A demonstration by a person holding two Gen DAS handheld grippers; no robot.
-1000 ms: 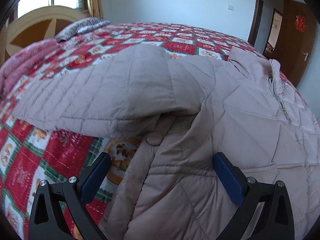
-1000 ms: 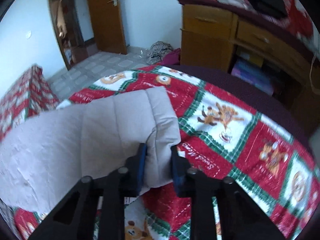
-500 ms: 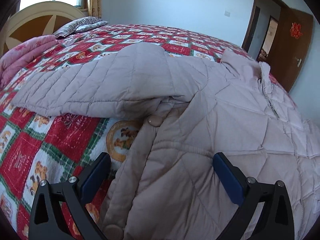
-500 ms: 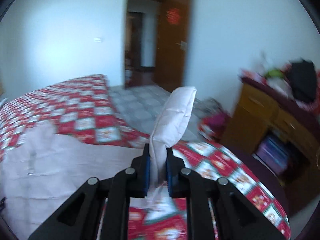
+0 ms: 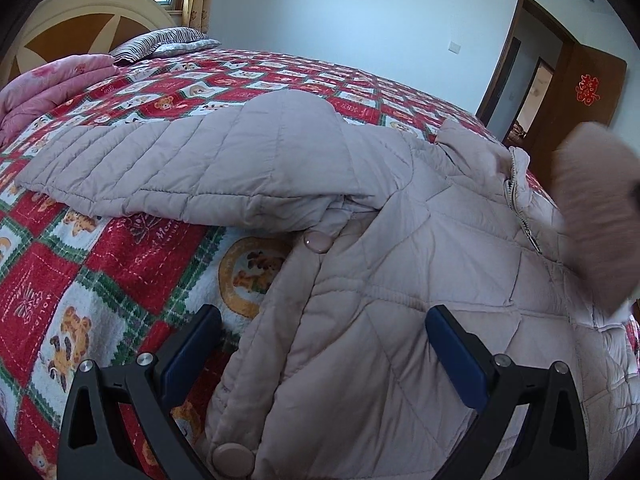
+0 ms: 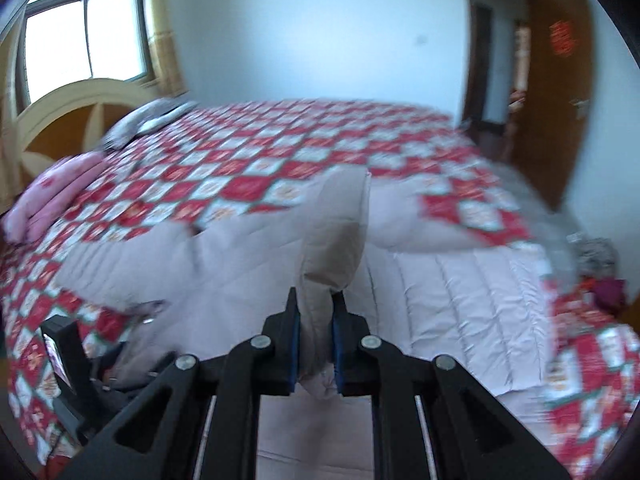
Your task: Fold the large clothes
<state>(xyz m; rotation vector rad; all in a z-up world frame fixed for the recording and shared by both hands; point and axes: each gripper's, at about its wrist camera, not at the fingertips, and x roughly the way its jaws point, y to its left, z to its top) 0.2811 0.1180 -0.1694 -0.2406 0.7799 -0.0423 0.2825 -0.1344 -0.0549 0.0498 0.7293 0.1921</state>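
Note:
A large beige quilted coat (image 5: 400,280) lies spread on the red patterned bedspread (image 5: 100,264). One sleeve (image 5: 192,168) stretches out to the left. My left gripper (image 5: 320,356) is open and empty, low over the coat's lower front near its snap buttons. My right gripper (image 6: 314,344) is shut on the other sleeve's cuff (image 6: 340,232) and holds it up above the coat's body (image 6: 440,300). That raised sleeve shows blurred at the right edge of the left wrist view (image 5: 592,216).
A pink folded blanket (image 5: 44,84) and a striped pillow (image 5: 164,42) lie by the headboard (image 5: 80,28). A brown door (image 5: 576,84) stands open at the far right. The left gripper's body (image 6: 68,360) shows at the lower left of the right wrist view.
My right gripper has swung the held sleeve from the bed's right edge up and over toward the coat's body. The left gripper has risen slightly and stays open.

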